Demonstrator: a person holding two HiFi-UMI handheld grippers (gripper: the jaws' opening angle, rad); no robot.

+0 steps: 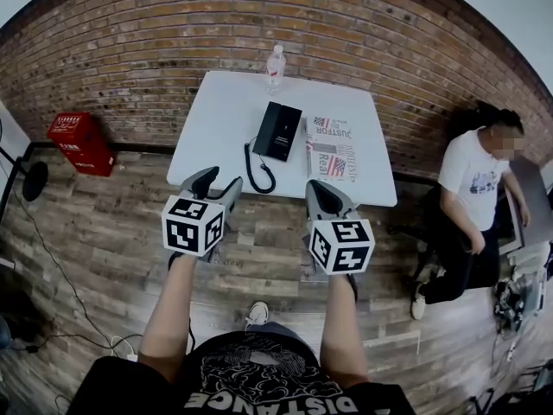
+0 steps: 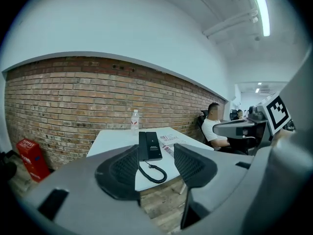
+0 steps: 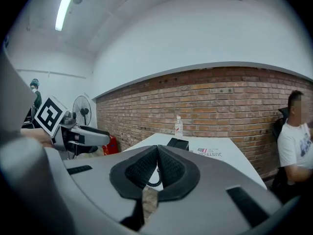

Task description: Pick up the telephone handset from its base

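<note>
Nearest to the camera, the person's two bare forearms reach forward over a floor of grey-brown wooden planks. The left gripper has its jaws well apart and nothing is between them; in its own view the left gripper only frames the far telephone in the gap. The right gripper has its jaws pressed together and it carries nothing, which the right gripper view confirms. Both grippers are well apart from the table.

Beyond them stands one white table against a brick wall. On it lies one black telephone: the handset sits on its base, and the coiled cord hangs in a loop near the front edge of the table. Just beside the base, on the right, lies one newspaper. One clear water bottle stands upright at the far edge, near the wall.

On the floor at the left, one red crate stands against the wall, and one black fan is near it. At the right one person in a white shirt sits on a chair.

Only the head view shows the top of the table and the floor around it. Only the gripper views show the white upper wall and the ceiling with a long lamp. The left gripper view shows the handset as the left half of the telephone
</note>
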